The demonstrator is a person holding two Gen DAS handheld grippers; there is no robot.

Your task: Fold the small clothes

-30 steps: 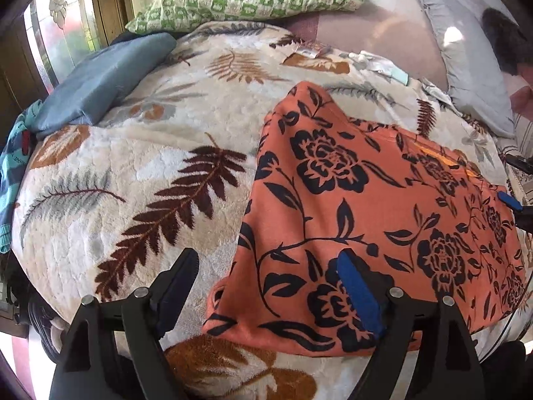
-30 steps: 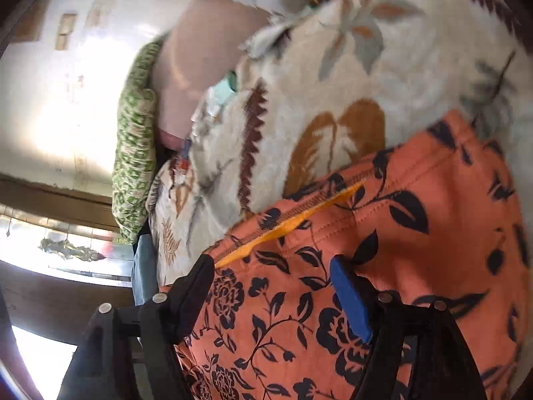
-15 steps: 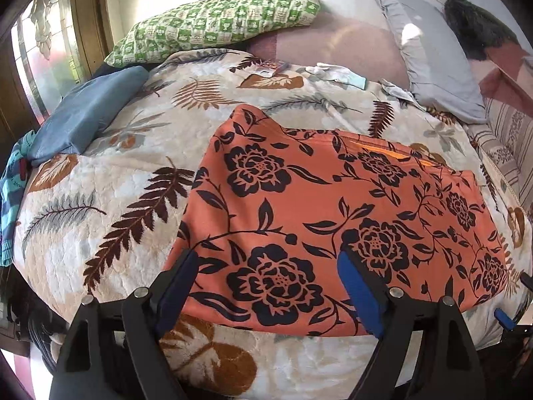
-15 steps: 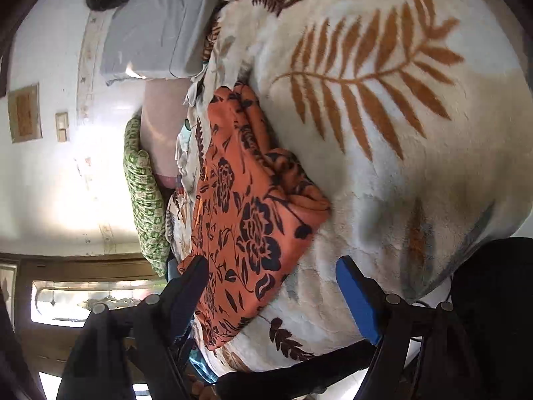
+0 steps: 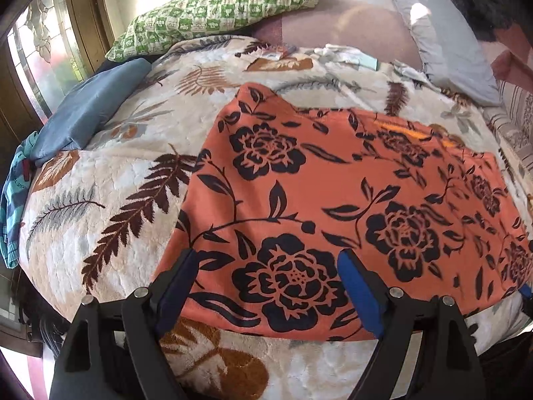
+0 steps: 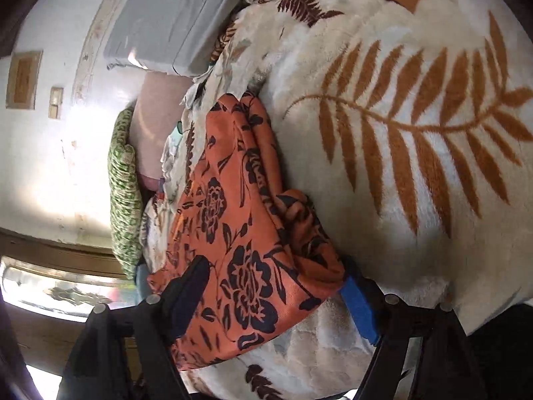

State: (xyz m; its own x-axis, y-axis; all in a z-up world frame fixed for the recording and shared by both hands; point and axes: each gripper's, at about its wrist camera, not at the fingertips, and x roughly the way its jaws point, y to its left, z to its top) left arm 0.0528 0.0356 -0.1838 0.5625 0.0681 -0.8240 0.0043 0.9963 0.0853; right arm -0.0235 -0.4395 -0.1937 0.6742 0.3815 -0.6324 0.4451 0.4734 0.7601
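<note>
An orange garment with black flowers (image 5: 333,200) lies spread flat on the bed's leaf-patterned blanket (image 5: 110,193). My left gripper (image 5: 266,266) is open and hovers over the garment's near hem, holding nothing. In the right wrist view the same garment (image 6: 240,233) shows edge-on, with a bunched corner near my right fingers. My right gripper (image 6: 273,273) is open, its jaws on either side of that near corner, not closed on it. Its blue fingertip (image 5: 526,290) shows at the left wrist view's right edge.
A green checked pillow (image 5: 216,6) and a grey pillow (image 5: 443,33) lie at the head of the bed. A blue folded cloth (image 5: 83,110) and a striped teal cloth (image 5: 13,200) lie at the left edge. Small white cloths (image 5: 346,56) lie near the pillows.
The left gripper shifted right, from beside the garment's left edge to over its near hem. The right gripper swung off the garment top and came low to its near right corner.
</note>
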